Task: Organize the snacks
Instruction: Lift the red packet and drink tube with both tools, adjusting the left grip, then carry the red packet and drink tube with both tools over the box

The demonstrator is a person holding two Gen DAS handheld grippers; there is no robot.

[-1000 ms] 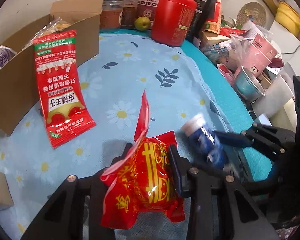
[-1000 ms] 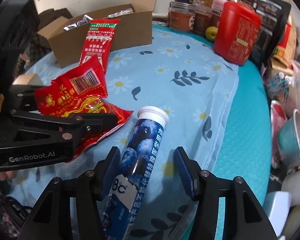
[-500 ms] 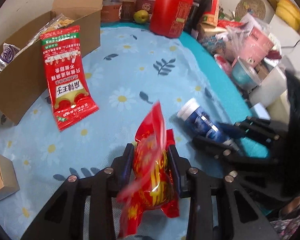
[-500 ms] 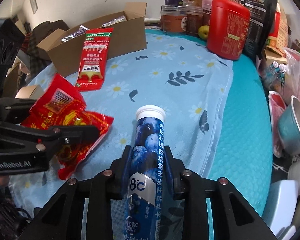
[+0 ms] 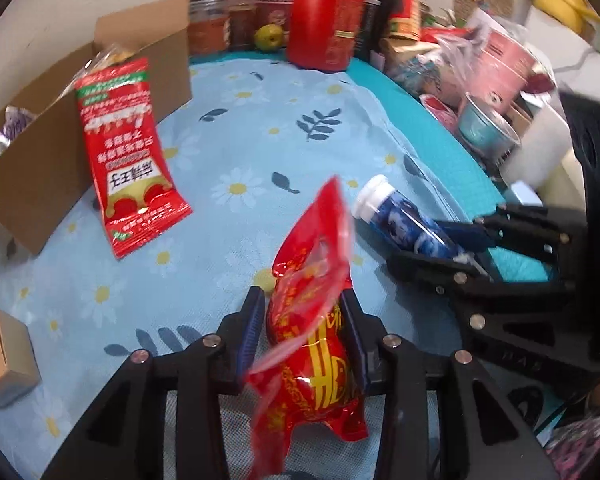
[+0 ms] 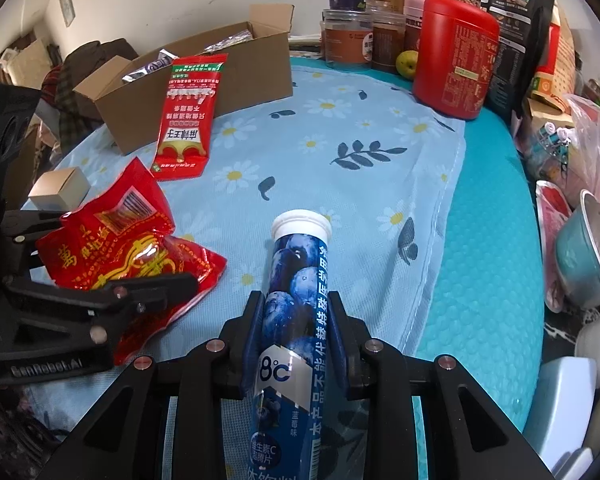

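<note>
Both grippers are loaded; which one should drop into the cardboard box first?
Left, probably. Its jaws hold the red packet on the box's side; the right gripper, shut on the blue tube, sits farther away.

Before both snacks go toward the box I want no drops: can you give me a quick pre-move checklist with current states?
1. Left gripper on the red snack bag: ok, jaws just eased slightly.
2. Right gripper clamped on the blueberry tablet tube: ok.
3. Tube's white cap on: ok.
4. Cardboard box open: ok.
5. Room left inside the box: cannot tell.
6. Long red sachet leaning on the box front: not ok.
</note>
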